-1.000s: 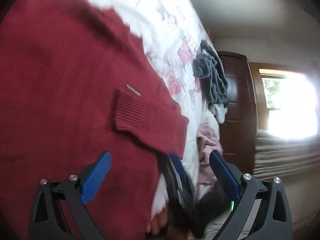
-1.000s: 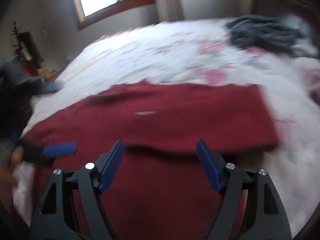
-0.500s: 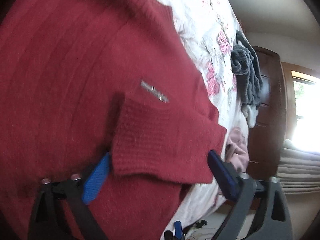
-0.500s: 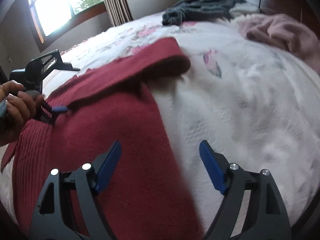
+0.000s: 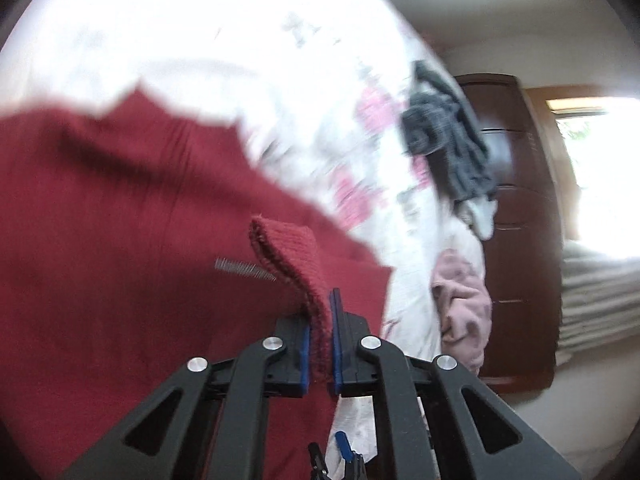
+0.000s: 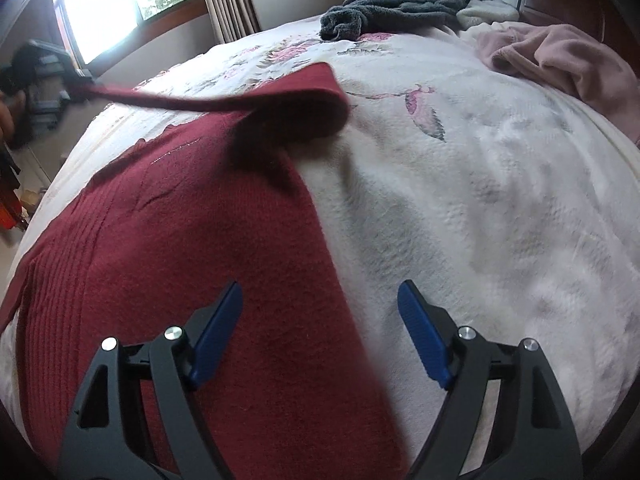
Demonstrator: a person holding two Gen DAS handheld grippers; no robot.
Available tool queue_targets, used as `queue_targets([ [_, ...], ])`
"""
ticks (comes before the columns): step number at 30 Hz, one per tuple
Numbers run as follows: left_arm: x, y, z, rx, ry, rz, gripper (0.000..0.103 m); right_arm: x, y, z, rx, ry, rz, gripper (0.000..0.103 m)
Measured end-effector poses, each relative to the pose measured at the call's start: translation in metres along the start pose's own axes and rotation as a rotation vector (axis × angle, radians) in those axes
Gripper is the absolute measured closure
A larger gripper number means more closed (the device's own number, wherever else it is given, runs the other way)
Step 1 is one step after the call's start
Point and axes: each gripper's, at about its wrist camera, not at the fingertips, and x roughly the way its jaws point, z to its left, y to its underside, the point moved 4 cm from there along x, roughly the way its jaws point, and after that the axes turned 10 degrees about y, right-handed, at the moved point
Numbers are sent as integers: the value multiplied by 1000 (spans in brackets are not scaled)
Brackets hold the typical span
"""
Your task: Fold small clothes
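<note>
The left claw, apart a moment ago, now clamps the ribbed cuff of the dark red knitted sweater, which lies on the white floral bed; the sleeve is lifting for folding. The right claw hovers apart.

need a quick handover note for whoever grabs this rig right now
Left claw: shut on the sleeve cuff of the red sweater, sleeve lifted off the body.
Right claw: open, empty, hovering over the sweater's side edge.
The sweater lies flat on the white floral bedspread; grey garment and pink garment wait near the headboard.
Left: lay the sleeve, finish folding.
</note>
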Motion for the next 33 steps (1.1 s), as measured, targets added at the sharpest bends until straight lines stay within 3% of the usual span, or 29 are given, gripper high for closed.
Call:
queue_targets([
  [5,-49,-23,-26,89,0,-46,95,1,0,0,-5,10,1,24],
  [10,-82,-36,-11,103,-28,-78,96,2,0,0,-9,15,3,24],
  [14,-103,-37,32,64,-63,-92,96,3,0,0,-13,17,5,23],
  [18,-111,-31,99,-31,-111,-103,96,4,0,0,-14,19,6,23],
  [22,-112,-20,163,-125,-164,-92,96,5,0,0,-13,22,9,23],
  [28,-103,-4,230,-211,-277,-53,92,7,1,0,-17,27,19,23],
  [30,-114,-2,231,-230,-309,-100,88,9,1,-1,-12,28,25,23],
  [32,-134,-4,213,-191,-337,-202,81,9,1,-2,-12,29,25,22],
  [33,-141,-5,200,-165,-299,-248,77,9,1,-1,-14,30,24,22],
])
